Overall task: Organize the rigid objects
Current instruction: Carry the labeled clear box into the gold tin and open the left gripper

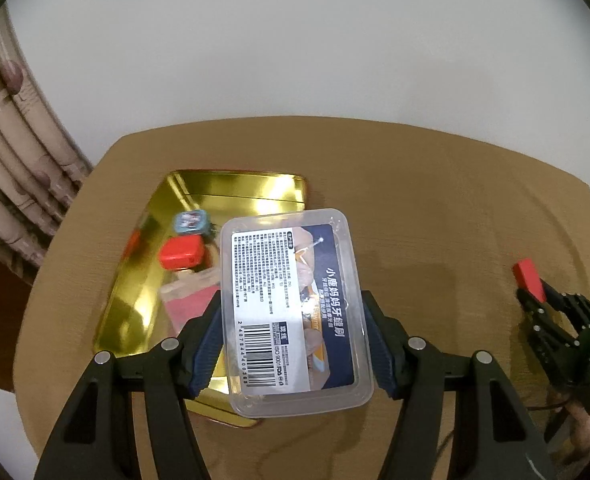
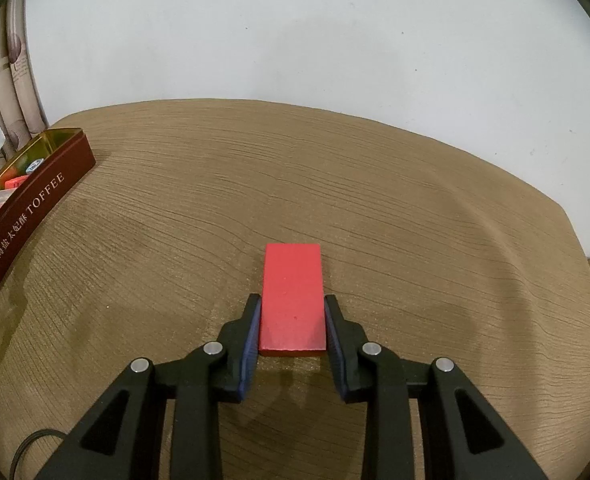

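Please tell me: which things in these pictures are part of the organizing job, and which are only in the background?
Part of the job:
- clear plastic box, held by the left hand-held gripper
- red block, held by the right hand-held gripper
- gold tin with small items inside

Only background:
- brown table
- curtain
- white wall

tin wall point(image 2: 35, 208) – "TOFFEE", clear box label point(image 1: 291, 312) – "ISO 9001", barcode
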Available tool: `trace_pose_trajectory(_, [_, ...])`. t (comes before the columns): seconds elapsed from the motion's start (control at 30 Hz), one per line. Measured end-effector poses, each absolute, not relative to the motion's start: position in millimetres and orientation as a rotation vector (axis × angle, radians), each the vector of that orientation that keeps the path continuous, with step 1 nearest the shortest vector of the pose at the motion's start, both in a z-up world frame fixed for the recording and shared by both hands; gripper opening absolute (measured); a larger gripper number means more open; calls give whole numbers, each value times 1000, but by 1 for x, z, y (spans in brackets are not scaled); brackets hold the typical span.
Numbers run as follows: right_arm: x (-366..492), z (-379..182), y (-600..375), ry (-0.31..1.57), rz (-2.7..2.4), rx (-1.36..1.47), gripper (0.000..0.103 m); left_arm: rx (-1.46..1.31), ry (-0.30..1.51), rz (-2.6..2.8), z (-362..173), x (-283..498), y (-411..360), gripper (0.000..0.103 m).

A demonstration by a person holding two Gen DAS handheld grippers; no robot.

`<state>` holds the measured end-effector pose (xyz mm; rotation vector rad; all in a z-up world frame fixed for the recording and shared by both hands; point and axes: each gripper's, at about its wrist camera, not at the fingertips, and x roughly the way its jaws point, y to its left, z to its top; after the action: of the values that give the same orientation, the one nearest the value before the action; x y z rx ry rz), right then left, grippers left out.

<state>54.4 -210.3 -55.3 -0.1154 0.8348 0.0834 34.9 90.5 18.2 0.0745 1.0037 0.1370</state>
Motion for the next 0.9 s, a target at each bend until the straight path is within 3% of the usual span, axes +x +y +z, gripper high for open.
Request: trace_pose_trajectory(0.9, [53,-54,-210,835,81,-115,31,-12,1025,322,4,58,207,60])
